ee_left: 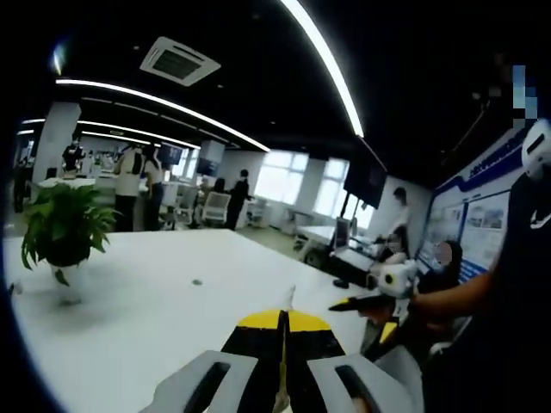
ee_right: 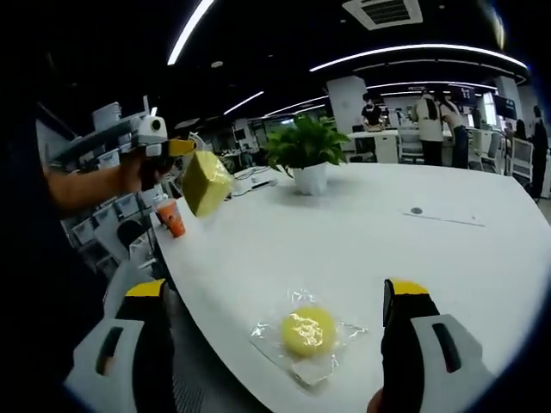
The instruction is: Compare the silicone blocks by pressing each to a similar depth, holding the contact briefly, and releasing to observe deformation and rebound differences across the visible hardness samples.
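Yellow round block (ee_right: 308, 331), wrapped in glare-blurred plastic, lies on my white bench (ee_right: 362, 232) between the right gripper's (ee_right: 277, 323) spread jaws; left gripper (ee_right: 176, 148) pinches a yellow-green block (ee_right: 207, 182).

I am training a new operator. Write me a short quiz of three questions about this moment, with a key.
1. True or false: the right gripper is shut on the round yellow silicone piece in clear wrapping.
2. What does the left gripper hold? A) yellow-green square block B) orange cup C) potted plant
3. Fill in: the wrapped piece lies on the white ____.
Key: 1 false; 2 A; 3 table.
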Demonstrator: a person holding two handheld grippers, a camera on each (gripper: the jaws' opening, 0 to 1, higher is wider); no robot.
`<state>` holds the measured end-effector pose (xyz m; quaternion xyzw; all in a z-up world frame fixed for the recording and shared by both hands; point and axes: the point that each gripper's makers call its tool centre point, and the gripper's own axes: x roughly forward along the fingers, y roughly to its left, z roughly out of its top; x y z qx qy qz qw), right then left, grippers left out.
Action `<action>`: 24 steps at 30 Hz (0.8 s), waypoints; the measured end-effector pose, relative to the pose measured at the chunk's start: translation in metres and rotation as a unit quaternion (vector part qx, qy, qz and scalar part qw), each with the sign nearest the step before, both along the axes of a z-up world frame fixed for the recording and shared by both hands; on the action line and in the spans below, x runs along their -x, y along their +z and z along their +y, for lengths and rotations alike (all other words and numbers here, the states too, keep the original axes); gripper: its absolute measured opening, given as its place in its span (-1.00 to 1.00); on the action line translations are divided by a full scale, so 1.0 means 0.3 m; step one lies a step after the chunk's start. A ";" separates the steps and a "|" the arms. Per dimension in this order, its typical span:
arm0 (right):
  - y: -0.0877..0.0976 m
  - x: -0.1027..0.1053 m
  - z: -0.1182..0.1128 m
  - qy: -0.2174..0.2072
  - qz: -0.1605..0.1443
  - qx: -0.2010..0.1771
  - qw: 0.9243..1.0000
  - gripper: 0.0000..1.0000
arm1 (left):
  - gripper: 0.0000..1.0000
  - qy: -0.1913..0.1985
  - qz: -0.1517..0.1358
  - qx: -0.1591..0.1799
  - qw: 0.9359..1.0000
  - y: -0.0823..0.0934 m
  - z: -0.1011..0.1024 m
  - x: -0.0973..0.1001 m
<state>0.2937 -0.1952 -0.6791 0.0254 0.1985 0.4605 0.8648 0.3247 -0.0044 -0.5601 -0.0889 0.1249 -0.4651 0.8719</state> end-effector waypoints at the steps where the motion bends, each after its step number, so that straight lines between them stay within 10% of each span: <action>1: 0.008 0.001 0.013 0.007 -0.005 -0.003 1.000 0.86 | -1.00 -0.006 0.000 0.002 1.000 0.005 -0.008 0.005; 24: 0.177 0.004 0.283 0.108 -0.020 -0.079 0.991 0.70 | -1.00 -0.095 -0.004 0.064 0.993 0.127 -0.205 0.095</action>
